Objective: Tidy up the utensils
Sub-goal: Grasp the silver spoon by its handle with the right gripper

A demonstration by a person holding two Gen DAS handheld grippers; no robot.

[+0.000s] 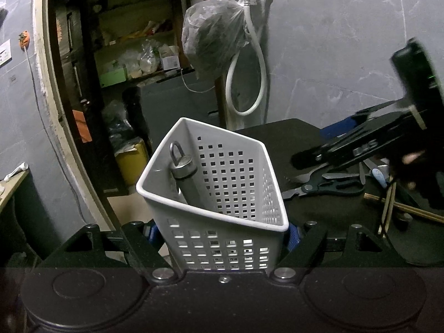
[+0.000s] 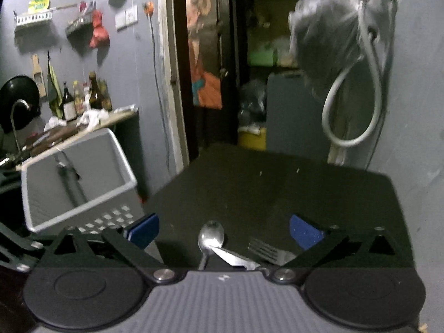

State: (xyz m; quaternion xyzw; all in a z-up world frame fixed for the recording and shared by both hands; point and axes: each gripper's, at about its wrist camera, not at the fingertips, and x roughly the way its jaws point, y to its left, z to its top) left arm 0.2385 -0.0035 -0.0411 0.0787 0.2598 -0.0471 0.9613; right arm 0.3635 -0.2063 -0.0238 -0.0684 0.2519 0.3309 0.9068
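My left gripper (image 1: 222,233) is shut on a white perforated utensil basket (image 1: 236,177), its blue pads pressing the basket's two sides low in the left wrist view. The basket is tilted. Inside it leans a metal utensil with a ring-ended handle (image 1: 184,172). My right gripper (image 2: 224,232) stands open over the black table (image 2: 277,188), nothing between its blue pads (image 2: 144,233). Just below it lie a spoon (image 2: 211,236), a knife blade (image 2: 233,258) and a fork (image 2: 266,249). The basket (image 2: 83,172) is to its left. The right gripper (image 1: 327,141) hovers above black scissors (image 1: 327,187) and chopsticks (image 1: 388,208).
A dark filled plastic bag (image 1: 213,36) and a looped white hose (image 1: 249,83) hang on the grey wall behind the table. An open doorway with cluttered shelves (image 1: 133,55) lies beyond the basket. A counter with bottles (image 2: 83,97) is at far left.
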